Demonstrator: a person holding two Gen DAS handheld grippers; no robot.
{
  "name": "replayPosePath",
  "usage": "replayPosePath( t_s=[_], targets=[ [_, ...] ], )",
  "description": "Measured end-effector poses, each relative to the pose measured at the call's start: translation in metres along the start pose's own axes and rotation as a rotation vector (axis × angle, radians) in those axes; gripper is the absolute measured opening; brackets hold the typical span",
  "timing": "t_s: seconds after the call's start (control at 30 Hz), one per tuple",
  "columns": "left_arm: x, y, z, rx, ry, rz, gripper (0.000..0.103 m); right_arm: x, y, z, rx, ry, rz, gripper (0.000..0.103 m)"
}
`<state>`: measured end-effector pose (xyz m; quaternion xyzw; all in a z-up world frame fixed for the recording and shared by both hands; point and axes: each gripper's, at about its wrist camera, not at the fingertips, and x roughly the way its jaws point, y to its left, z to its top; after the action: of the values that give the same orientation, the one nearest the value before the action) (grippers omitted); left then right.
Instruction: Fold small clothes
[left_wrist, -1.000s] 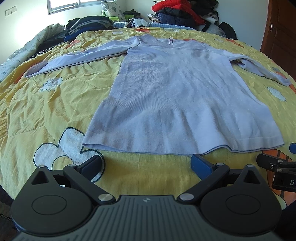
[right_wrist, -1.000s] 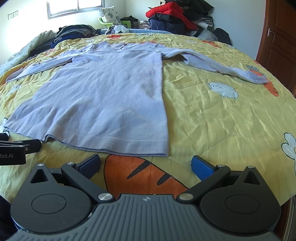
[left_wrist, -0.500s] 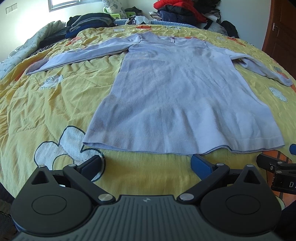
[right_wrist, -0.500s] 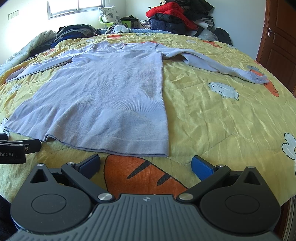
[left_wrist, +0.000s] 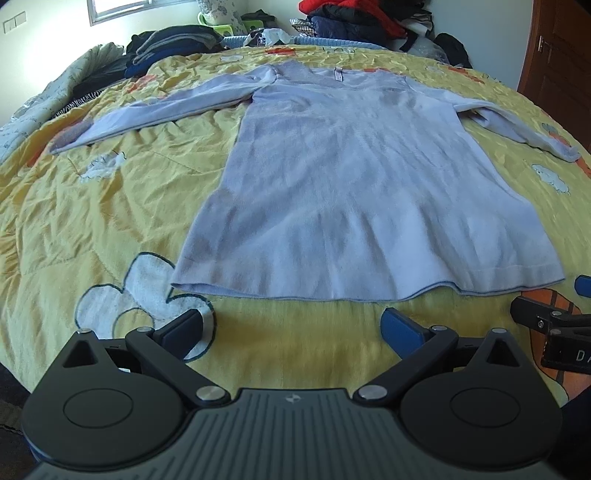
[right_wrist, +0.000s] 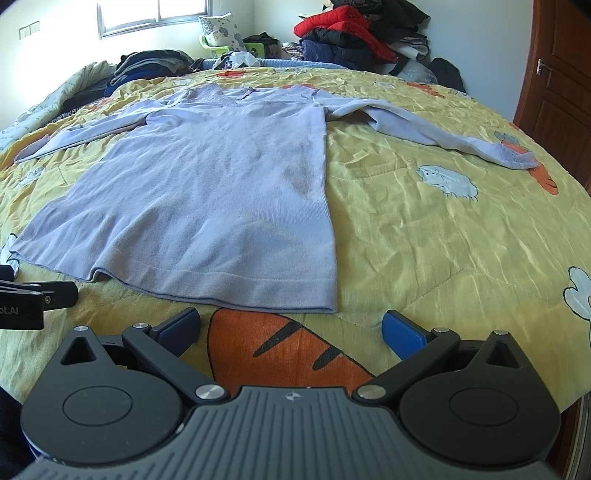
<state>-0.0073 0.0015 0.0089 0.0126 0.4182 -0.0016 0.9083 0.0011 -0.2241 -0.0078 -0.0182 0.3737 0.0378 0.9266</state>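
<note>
Pale lilac long-sleeved top (left_wrist: 362, 184) spread flat, front up, on a bed (left_wrist: 92, 206) covered by a yellow cartoon-print quilt; hem toward the cameras, neckline at the far end. Both sleeves extend outward: the left sleeve (left_wrist: 147, 110) lies roughly straight, the right sleeve (right_wrist: 443, 133) bends down toward the quilt's edge. Piles of other clothes (right_wrist: 343, 33) sit beyond the head of the bed, apart from the work.

Left tool (left_wrist: 291, 325), fingers spread wide and holding nothing, hovers just short of the hem near its left half. Right tool (right_wrist: 291, 325), likewise spread and empty, hangs above an orange carrot print (right_wrist: 295, 350), just short of the hem's right corner (right_wrist: 328, 306). Each tool appears at the margin of the other's view, so the two stand side by side along the near edge of the bed.

Step in hand, as judged: the garment is laid out and no fold has been made; the tools are poised for the first grasp. The next move likely calls for each tool to advance to a chosen edge, whether hem corners or a sleeve, pinch the fabric alone without gathering the quilt, and lift both sides evenly so that the fold lands square.
</note>
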Motion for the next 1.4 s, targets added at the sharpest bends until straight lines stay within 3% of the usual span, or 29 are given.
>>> replayPosePath(
  t_s=[0.23, 0.4, 0.53, 0.67, 0.8, 0.87, 1.03, 1.3, 1.4],
  targets=[
    [-0.034, 0.0, 0.018, 0.049, -0.147, 0.009, 0.103, -0.011, -0.045, 0.018, 0.121, -0.118, 0.07, 0.102],
    [-0.033, 0.006, 0.054, -0.028, -0.22, -0.032, 0.103, -0.004, -0.11, 0.06, 0.197, -0.227, 0.039, 0.102],
    [-0.014, 0.007, 0.08, -0.1, -0.232, -0.053, 0.103, 0.021, -0.208, 0.098, 0.507, -0.257, 0.095, 0.102],
    [0.007, -0.004, 0.1, -0.075, -0.221, -0.05, 0.103, 0.064, -0.318, 0.115, 0.866, -0.302, 0.203, 0.096],
    [0.022, -0.012, 0.114, -0.095, -0.214, -0.074, 0.103, 0.113, -0.384, 0.126, 1.033, -0.274, 0.224, 0.088],
    [0.031, -0.016, 0.12, -0.099, -0.206, -0.077, 0.103, 0.133, -0.399, 0.133, 1.047, -0.249, 0.191, 0.08],
    [0.05, -0.025, 0.128, -0.097, -0.177, -0.084, 0.103, 0.16, -0.414, 0.144, 1.033, -0.219, 0.107, 0.079],
    [0.066, -0.029, 0.131, -0.111, -0.15, -0.09, 0.103, 0.172, -0.416, 0.147, 1.007, -0.22, 0.159, 0.08],
    [0.064, -0.027, 0.131, -0.112, -0.16, -0.091, 0.103, 0.173, -0.411, 0.148, 0.997, -0.214, 0.161, 0.06]
  ],
)
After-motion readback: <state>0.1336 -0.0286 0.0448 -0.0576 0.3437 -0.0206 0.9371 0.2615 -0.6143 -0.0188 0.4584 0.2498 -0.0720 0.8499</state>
